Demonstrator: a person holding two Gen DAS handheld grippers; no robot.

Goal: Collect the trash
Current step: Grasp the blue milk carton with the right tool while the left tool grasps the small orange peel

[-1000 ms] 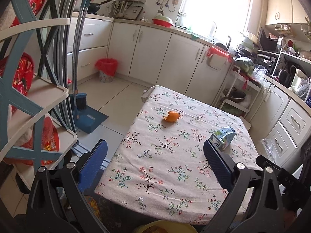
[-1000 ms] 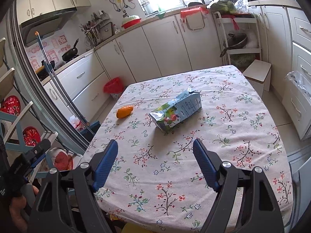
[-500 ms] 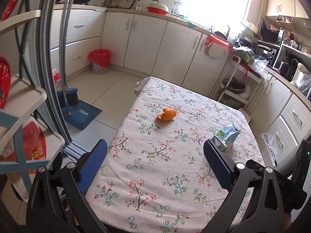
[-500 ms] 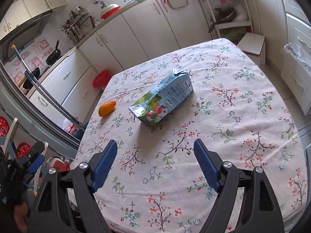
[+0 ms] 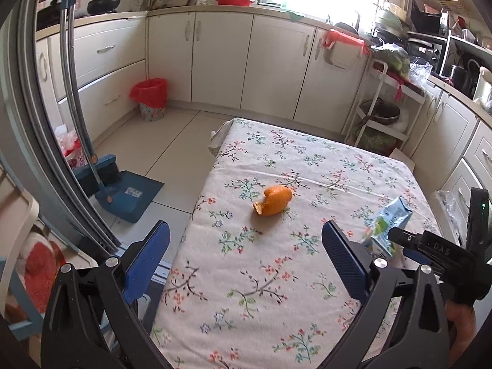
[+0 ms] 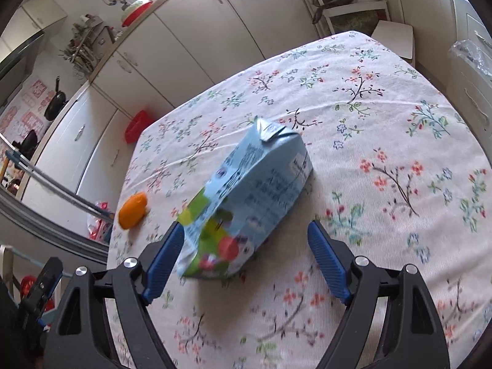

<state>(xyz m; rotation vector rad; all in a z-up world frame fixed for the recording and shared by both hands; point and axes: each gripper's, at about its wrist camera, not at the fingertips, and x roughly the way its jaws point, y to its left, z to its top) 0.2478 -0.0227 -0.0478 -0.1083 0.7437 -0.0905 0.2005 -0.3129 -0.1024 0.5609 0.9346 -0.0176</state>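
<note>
A light blue drink carton point(image 6: 252, 196) lies on its side on the floral tablecloth point(image 6: 384, 141). My right gripper point(image 6: 246, 236) is open, and the carton's near end sits between its blue pads without being pressed. An orange peel point(image 5: 273, 200) rests near the table's left side, also seen as the orange peel point(image 6: 132, 210) in the right wrist view. My left gripper point(image 5: 244, 244) is open above the near part of the table, short of the peel, nothing between its fingers. The carton point(image 5: 386, 226) shows at its right, partly hidden by the right gripper's body.
A bin with a red bag point(image 5: 150, 98) stands on the floor by the cabinets. A blue dustpan and brush point(image 5: 123, 190) lean at the left beside a door frame. A white rack with pots point(image 5: 381, 113) stands behind the table. A plastic shelf point(image 5: 18, 246) is near left.
Both grippers have come closer to the table and lower. The carton now reaches in between the right gripper's pads. The peel looms larger ahead of the left gripper.
</note>
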